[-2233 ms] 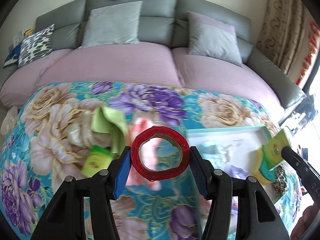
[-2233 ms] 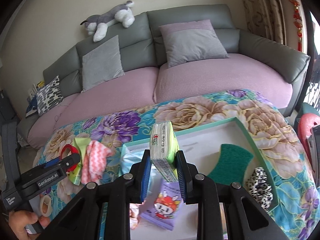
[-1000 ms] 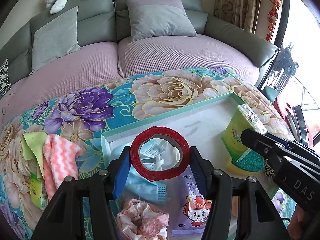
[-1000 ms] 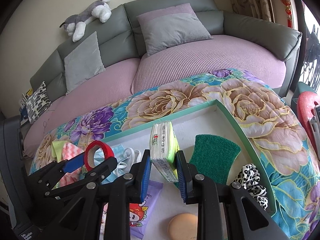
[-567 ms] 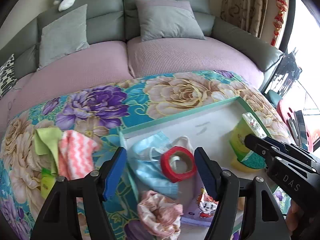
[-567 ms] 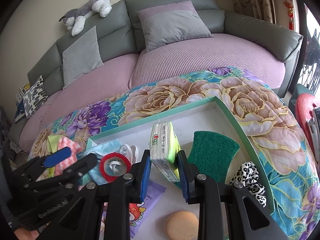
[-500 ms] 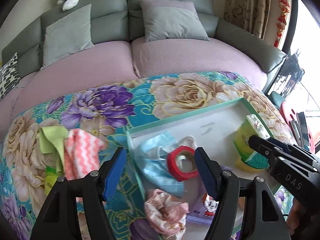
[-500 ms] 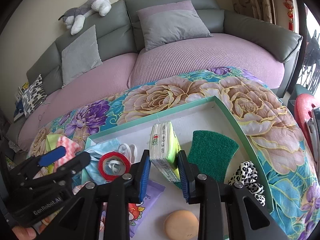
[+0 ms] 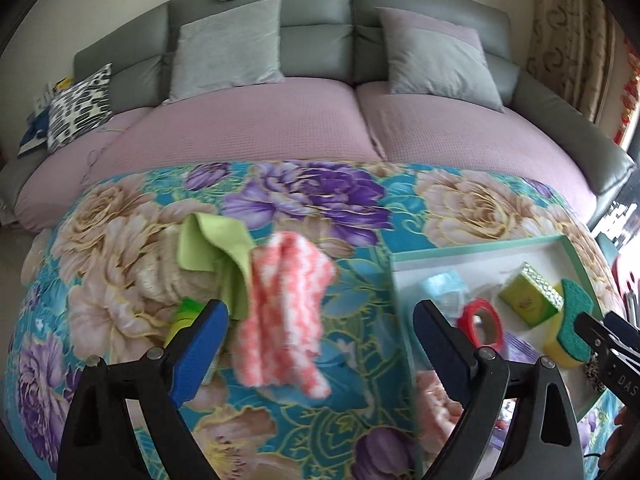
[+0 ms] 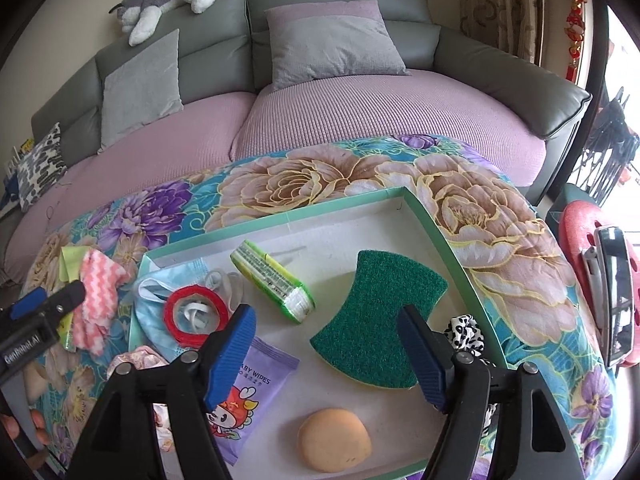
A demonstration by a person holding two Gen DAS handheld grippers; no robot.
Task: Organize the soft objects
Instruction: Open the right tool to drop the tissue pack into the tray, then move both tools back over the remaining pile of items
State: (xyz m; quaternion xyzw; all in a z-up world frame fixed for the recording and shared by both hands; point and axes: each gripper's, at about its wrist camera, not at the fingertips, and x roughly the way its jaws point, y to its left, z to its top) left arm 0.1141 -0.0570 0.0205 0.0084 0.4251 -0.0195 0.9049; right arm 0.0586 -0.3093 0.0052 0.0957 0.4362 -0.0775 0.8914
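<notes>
Both drops done: red tape roll and green tissue pack now lie in the mint-rimmed tray; our left gripper swings back, fingers spread, right gripper likewise. Next, let's pinch the pink-and-white zigzag cloth mid-fold on the floral surface.

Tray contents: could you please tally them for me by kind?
Packets (tissue pack, baby wipes): 2
Scrunchies (spotted scrunchie, pink scrunchie): 2
Green sponge: 1
Orange puff: 1
Face mask: 1
Red tape roll: 1
Total: 8
</notes>
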